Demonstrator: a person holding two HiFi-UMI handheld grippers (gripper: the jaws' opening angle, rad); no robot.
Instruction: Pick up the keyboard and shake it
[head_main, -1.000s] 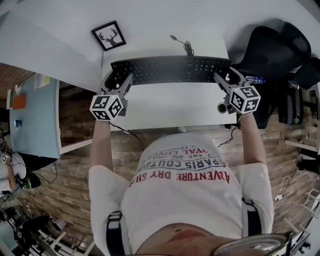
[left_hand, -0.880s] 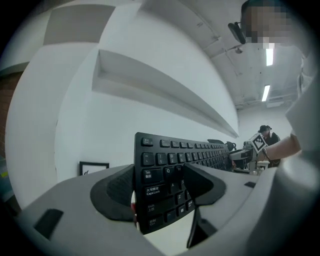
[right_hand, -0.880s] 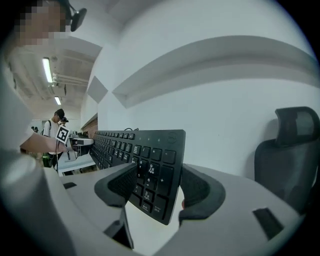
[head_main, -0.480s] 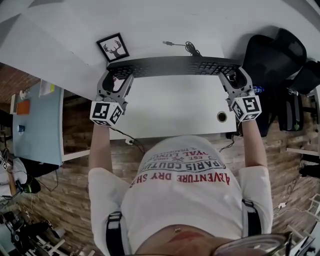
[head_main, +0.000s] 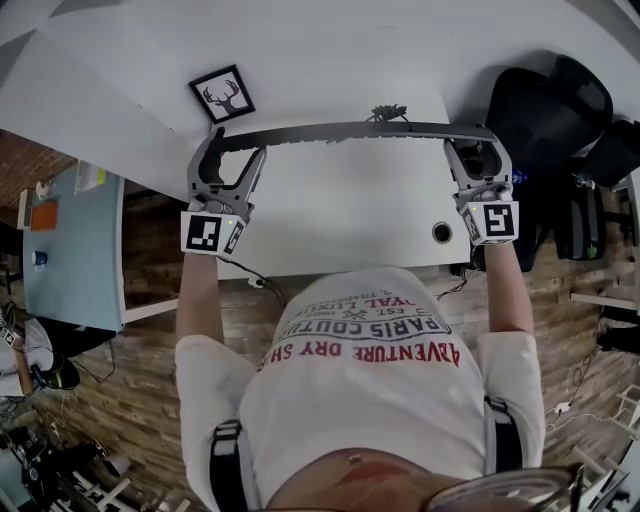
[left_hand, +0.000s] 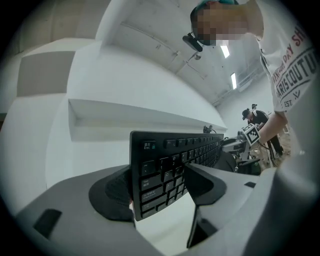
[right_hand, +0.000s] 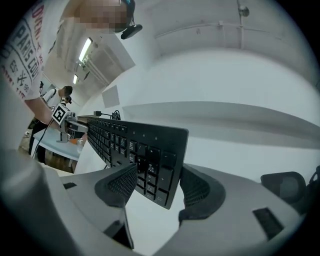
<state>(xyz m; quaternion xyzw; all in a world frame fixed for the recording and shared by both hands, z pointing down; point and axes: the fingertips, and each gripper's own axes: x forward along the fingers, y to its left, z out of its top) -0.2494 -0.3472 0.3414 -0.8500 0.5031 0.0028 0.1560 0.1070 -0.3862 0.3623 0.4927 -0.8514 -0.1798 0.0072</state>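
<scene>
The keyboard (head_main: 350, 132) stands tipped on its long edge over the far edge of the worktop (head_main: 340, 215), its long axis running from the far left corner to the far right corner and its keys turned toward the person. From the head view it is only a thin dark strip, its key face hidden, with its cable (head_main: 385, 112) a small blurred tangle behind. The left tool (head_main: 228, 152) clamps its left end and the right tool (head_main: 478, 150) its right end, each with a pad on either face.
</scene>
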